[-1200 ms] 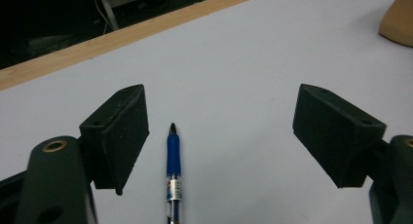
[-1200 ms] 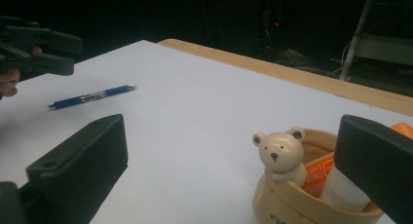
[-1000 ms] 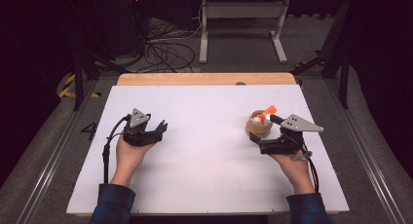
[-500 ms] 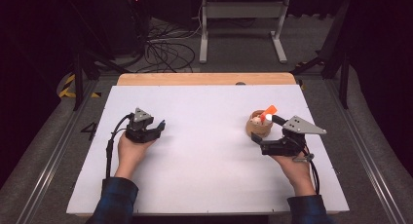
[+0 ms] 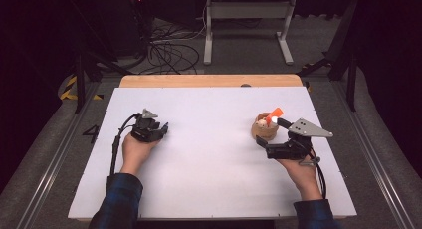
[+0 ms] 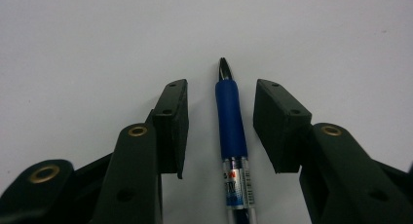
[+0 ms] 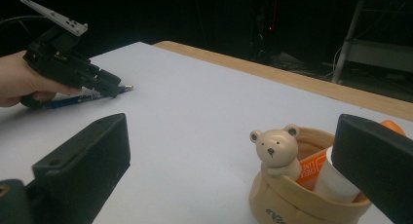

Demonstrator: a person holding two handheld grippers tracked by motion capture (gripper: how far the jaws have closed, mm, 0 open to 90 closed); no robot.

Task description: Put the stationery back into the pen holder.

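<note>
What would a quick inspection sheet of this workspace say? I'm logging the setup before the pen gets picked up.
Surface: white table, wooden strip along its far edge.
Job's things: blue pen flat on the table; bear-figure holder with an orange-capped item inside.
Clutter: nothing seen.
Grippers: left tongs straddle the pen, jaws just been closing, pads not yet touching it; right tongs open beside the holder, gripping nothing.
Cables: one trails from each gripper; a tangle on the floor beyond the table.
Surroundings: dark room, grey metal stand behind.
</note>
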